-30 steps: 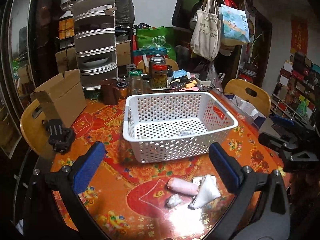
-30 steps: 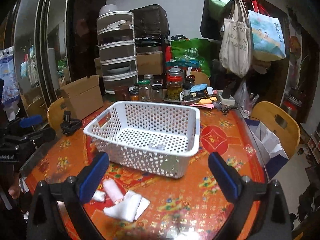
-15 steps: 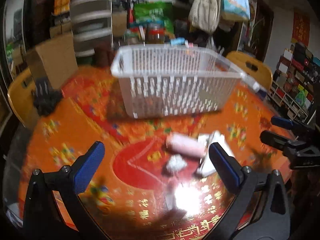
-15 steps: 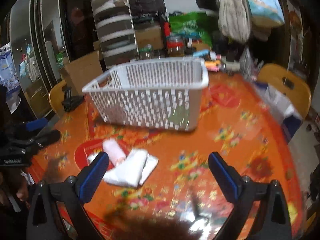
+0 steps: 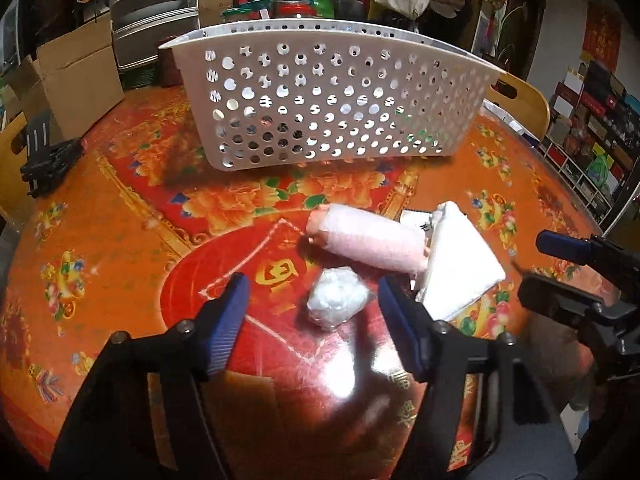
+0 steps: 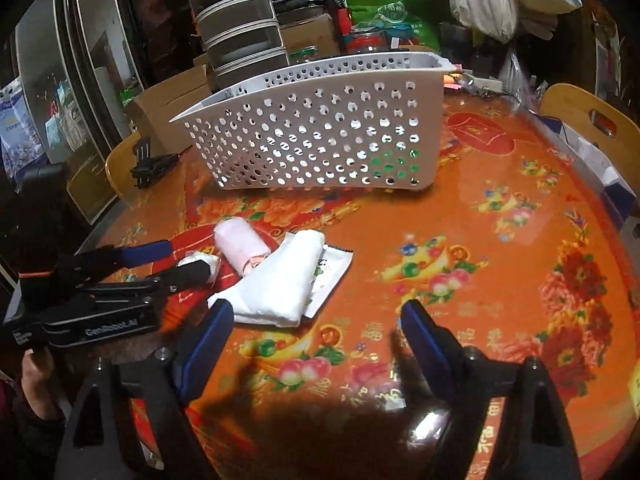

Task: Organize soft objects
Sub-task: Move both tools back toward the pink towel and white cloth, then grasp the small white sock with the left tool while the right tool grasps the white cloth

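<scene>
With its two fingers spread wide and nothing between them, my left claw (image 5: 314, 304) sits low over the table, lined up on the small crumpled white wad (image 5: 337, 298) that lies right between and just ahead of the tips. I'd say that's the first pick, since it's the nearest soft thing and the spread already clears it on both sides. Just beyond the wad is the pink roll (image 5: 370, 242), lying crosswise, its right end touching the folded white cloth (image 5: 456, 266). The cloth leans over a flat white packet (image 6: 334, 270), so it probably needs lifting off separately. Further ahead, well apart from the pile, stands the white basket with holes (image 5: 324, 96), most likely the drop spot; can't see inside it from this low angle.

My right claw (image 6: 316, 330) is also spread and holding nothing, hovering over bare orange tablecloth (image 6: 500, 240) with the cloth's near corner just beside its left finger. Looks parked out of the way while the left works. In the right view the left claw's fingers flank the wad from the side.

Risk: the wad looks light and may skid on the glossy cloth when pinched.
</scene>
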### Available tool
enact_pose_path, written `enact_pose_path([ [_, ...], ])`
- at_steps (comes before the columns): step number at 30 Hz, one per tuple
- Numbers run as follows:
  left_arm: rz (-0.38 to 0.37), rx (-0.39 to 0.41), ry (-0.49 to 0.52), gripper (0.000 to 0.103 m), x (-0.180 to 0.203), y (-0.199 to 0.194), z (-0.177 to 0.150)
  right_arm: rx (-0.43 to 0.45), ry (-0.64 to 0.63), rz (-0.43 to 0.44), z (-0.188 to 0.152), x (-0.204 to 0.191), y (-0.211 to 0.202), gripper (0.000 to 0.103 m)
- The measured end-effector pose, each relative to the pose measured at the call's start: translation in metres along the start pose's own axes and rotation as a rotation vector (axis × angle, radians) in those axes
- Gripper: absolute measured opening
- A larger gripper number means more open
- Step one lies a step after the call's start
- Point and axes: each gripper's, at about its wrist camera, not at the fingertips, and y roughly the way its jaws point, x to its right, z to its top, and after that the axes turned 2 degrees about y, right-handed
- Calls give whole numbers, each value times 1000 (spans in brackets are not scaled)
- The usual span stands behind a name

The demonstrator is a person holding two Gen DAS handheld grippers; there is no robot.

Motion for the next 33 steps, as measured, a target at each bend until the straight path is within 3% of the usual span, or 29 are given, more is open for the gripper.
enact_pose_path([
  [2,-19,-10,1,54,2,6,0,-4,-1,5,0,-3,2,84],
  [6,-46,-19,13,24,6,10,-1,-13,-22,15,0,-13,7,84],
  [11,-43,-5,-14,24,-5,6,-5,-34,-65,25,2,-31,20,83],
  [17,-43,8,-76,24,-34,1,-8,-68,-128,-8,4,-52,40,75],
  [30,-59,23,-102,24,-49,-4,-13,-70,-151,-45,1,-50,39,25],
  [33,-58,25,-103,24,-48,-8,-14,-58,-149,-33,1,-49,34,22],
])
